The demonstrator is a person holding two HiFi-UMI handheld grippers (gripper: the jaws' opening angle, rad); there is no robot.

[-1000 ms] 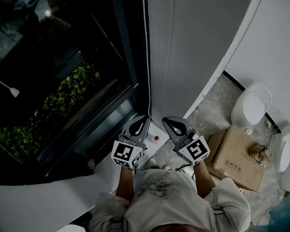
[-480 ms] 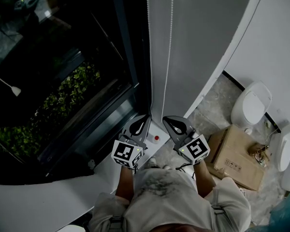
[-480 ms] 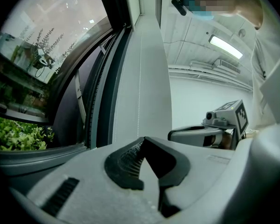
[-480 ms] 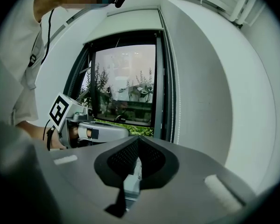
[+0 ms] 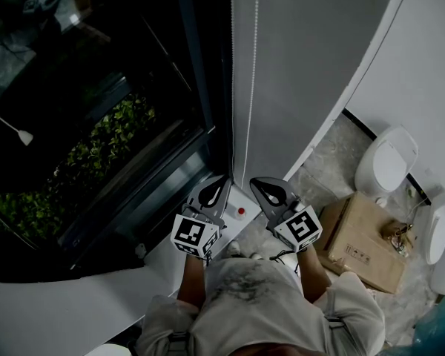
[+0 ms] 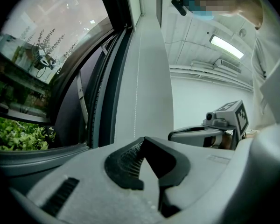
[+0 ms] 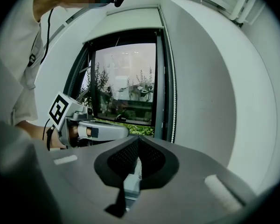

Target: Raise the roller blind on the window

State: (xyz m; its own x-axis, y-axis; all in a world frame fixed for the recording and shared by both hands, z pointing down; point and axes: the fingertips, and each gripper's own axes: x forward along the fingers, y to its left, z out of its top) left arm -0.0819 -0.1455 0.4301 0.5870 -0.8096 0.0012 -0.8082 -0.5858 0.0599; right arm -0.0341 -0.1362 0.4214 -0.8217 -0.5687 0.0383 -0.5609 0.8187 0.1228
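Note:
The window (image 5: 96,117) has dark glass with green plants behind it. In the right gripper view the pale roller blind (image 7: 128,24) covers only the top of the pane. Its white bead chain (image 5: 233,87) hangs in two strands along the frame, down to just above the grippers. My left gripper (image 5: 222,181) is shut and empty, its tip close to the chain's lower end but apart from it. My right gripper (image 5: 261,185) is beside it, also shut with nothing held. Both point level at the grey wall (image 5: 304,65). Neither gripper view shows chain between the pads.
A white sill (image 5: 74,302) runs under the window. A small white box with a red button (image 5: 239,212) sits below the grippers. To the right on the stone floor are a cardboard box (image 5: 363,251) and white toilet bowls (image 5: 386,162).
The two chain strands have swung closer together in the head view. Both grippers have stayed where they were, still shut.

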